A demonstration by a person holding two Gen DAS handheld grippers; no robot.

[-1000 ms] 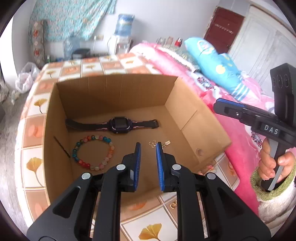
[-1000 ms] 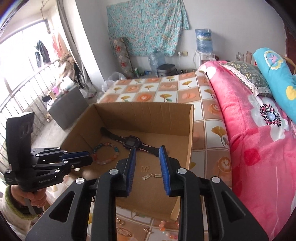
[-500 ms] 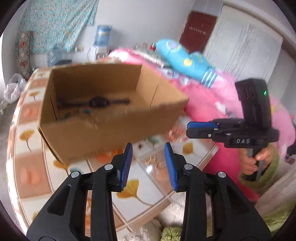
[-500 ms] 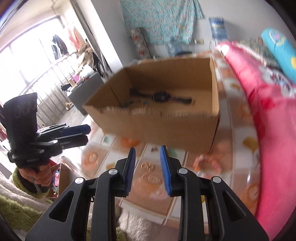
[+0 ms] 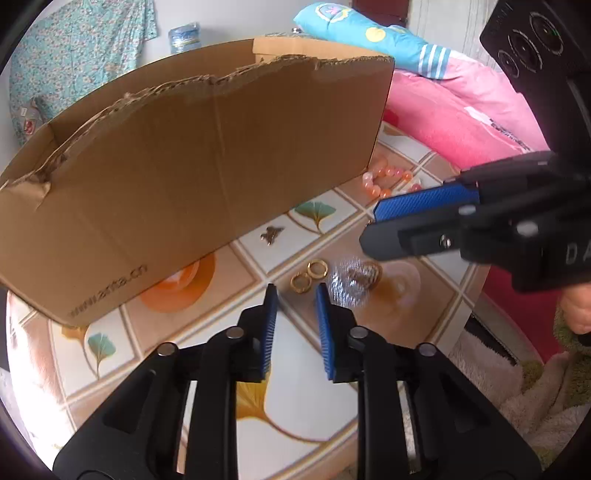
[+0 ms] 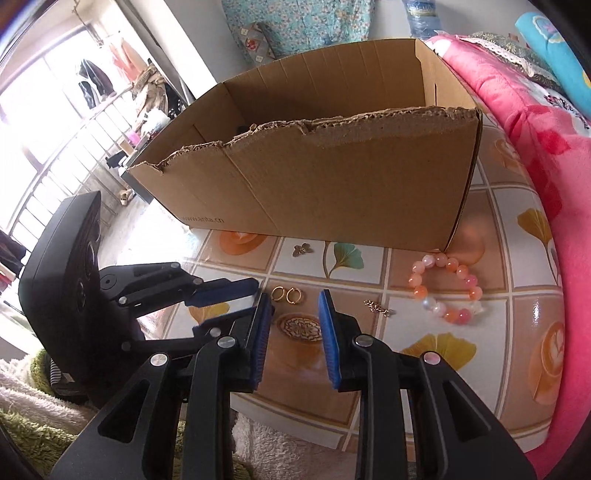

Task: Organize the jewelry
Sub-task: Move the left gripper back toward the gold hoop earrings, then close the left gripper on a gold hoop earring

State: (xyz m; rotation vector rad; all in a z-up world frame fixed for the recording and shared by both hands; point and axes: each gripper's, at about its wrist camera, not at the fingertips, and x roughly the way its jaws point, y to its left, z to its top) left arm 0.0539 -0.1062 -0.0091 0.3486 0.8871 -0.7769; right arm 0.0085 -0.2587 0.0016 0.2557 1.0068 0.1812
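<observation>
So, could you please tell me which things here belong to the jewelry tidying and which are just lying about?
Part of the job:
- cardboard box
- two gold hoop earrings
- pink bead bracelet
- small gold chain
- small bronze charm
- patterned oval piece

Just lying about:
- pink blanket
- blue pillow
- water bottle
- floral cloth

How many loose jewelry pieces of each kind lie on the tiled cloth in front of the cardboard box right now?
Gold hoop earrings: 2
Pink and orange bead bracelet: 1
Small flower-shaped charm: 1
Short gold chain piece: 1
Round patterned piece in clear wrap: 1
Total: 6
</observation>
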